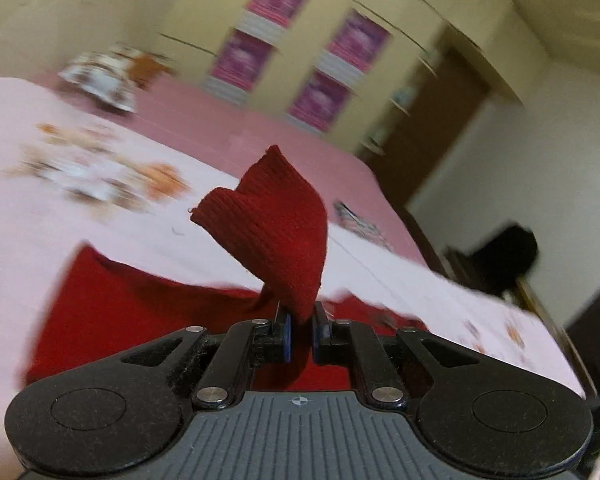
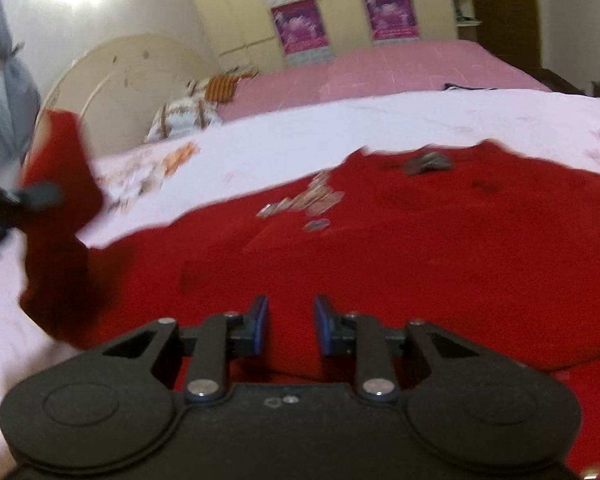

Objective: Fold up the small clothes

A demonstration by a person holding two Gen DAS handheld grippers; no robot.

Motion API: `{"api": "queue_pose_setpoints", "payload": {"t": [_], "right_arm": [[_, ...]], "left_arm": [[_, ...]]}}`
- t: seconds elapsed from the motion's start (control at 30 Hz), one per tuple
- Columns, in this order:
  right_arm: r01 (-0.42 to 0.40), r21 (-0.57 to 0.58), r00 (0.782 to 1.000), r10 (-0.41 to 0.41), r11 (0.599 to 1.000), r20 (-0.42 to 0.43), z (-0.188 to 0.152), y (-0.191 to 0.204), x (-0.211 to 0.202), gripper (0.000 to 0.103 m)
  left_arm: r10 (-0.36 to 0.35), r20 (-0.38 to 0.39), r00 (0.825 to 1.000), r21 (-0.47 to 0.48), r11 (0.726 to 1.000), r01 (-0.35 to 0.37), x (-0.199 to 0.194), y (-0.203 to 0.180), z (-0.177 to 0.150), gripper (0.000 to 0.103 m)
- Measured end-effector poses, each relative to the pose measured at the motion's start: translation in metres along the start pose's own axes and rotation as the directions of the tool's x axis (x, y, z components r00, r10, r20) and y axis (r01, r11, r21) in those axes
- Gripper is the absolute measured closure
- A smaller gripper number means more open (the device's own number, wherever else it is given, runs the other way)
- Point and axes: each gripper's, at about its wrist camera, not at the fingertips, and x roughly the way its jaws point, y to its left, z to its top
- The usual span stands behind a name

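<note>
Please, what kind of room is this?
Most likely a bedroom: a wide bed with a curved headboard, pillows at its head, and a tall wardrobe behind it.

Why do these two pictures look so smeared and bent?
Left wrist view: background streaked by motion blur, red knit cloth stays sharp; right wrist view: raised red sleeve blurred, lamp glare upper left; both views: fisheye lens curves the wardrobe.

Open pale pink bedsheet point(image 2: 300, 136) is left free beyond the spread red knitted garment point(image 2: 380, 264). Passage on the left is blocked by its raised red sleeve point(image 2: 56, 184), pinched in the left gripper point(image 1: 301, 320).
</note>
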Motion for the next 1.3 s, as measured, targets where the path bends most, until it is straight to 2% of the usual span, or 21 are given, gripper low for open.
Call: {"api": "queue_pose_setpoints", "payload": {"t": [0.1,0.17,0.3,0.43,0.5,0.53,0.57,0.63,0.7,0.8,0.9,1.0,1.1,1.13,1.17,1.2,1.3], "right_arm": [[0.000,0.022,0.999,-0.001,1.000,0.041,0.009,-0.033,-0.029,0.072],[0.019,0.040,0.998,-0.022,0.999,0.057,0.012,-0.057,-0.044,0.072],[0.033,0.120,0.998,-0.039,0.992,0.048,0.009,-0.102,-0.060,0.071],[-0.008,0.197,0.999,0.001,0.980,0.036,0.002,-0.128,-0.064,0.070],[-0.033,0.224,0.999,0.024,0.974,0.040,0.002,-0.136,-0.065,0.068],[-0.042,0.233,0.999,0.033,0.972,0.042,0.004,-0.138,-0.065,0.066],[-0.051,0.244,0.998,0.042,0.968,0.042,0.004,-0.140,-0.065,0.064],[-0.074,0.260,0.997,0.065,0.963,0.042,0.006,-0.142,-0.063,0.057],[-0.090,0.275,0.996,0.081,0.957,0.043,0.004,-0.143,-0.068,0.054],[-0.098,0.285,0.995,0.093,0.953,0.033,0.000,-0.141,-0.071,0.052],[-0.091,0.315,0.996,0.094,0.945,0.005,-0.002,-0.141,-0.066,0.052],[-0.048,0.322,0.999,0.054,0.946,-0.008,-0.004,-0.140,-0.061,0.055],[-0.034,0.324,0.999,0.040,0.945,-0.012,-0.004,-0.140,-0.056,0.072],[-0.035,0.315,0.999,0.042,0.948,-0.015,-0.005,-0.139,-0.055,0.087],[-0.034,0.300,0.999,0.040,0.953,-0.015,-0.004,-0.135,-0.054,0.096],[-0.034,0.279,0.999,0.036,0.960,-0.003,-0.002,-0.132,-0.055,0.096],[-0.003,0.194,0.998,-0.011,0.981,0.070,0.006,-0.121,-0.067,0.097]], "left_arm": [[-0.044,-0.056,0.997,0.071,0.996,0.048,0.031,-0.050,-0.019,0.094],[-0.048,-0.097,0.994,0.134,0.989,0.061,0.048,-0.083,-0.031,0.094],[0.015,-0.200,0.980,0.274,0.961,0.041,0.074,-0.134,-0.065,0.093],[0.079,-0.226,0.971,0.349,0.937,0.005,0.064,-0.161,-0.093,0.093],[0.080,-0.233,0.969,0.372,0.928,0.013,0.053,-0.164,-0.095,0.066],[0.080,-0.229,0.970,0.369,0.929,0.010,0.045,-0.166,-0.094,0.024],[0.093,-0.199,0.976,0.370,0.929,-0.013,0.035,-0.164,-0.094,0.000],[0.107,-0.110,0.988,0.408,0.911,-0.053,0.010,-0.163,-0.094,0.000],[0.106,-0.120,0.987,0.428,0.903,-0.045,0.008,-0.161,-0.089,0.000],[0.139,-0.091,0.986,0.391,0.916,-0.093,-0.002,-0.143,-0.078,0.000],[0.208,-0.051,0.977,0.330,0.927,-0.180,-0.015,-0.105,-0.064,0.000],[0.306,-0.010,0.952,0.310,0.906,-0.288,-0.030,-0.066,-0.051,0.000],[0.410,0.018,0.912,0.251,0.881,-0.401,-0.041,-0.021,-0.039,0.000],[0.439,0.018,0.898,0.220,0.875,-0.432,-0.047,-0.005,-0.035,0.000],[0.457,0.013,0.889,0.192,0.872,-0.451,-0.049,0.008,-0.032,0.000],[0.464,0.001,0.886,0.157,0.875,-0.459,-0.051,0.020,-0.029,0.000],[0.433,-0.032,0.901,0.090,0.899,-0.429,-0.050,0.039,-0.025,0.000]]}}
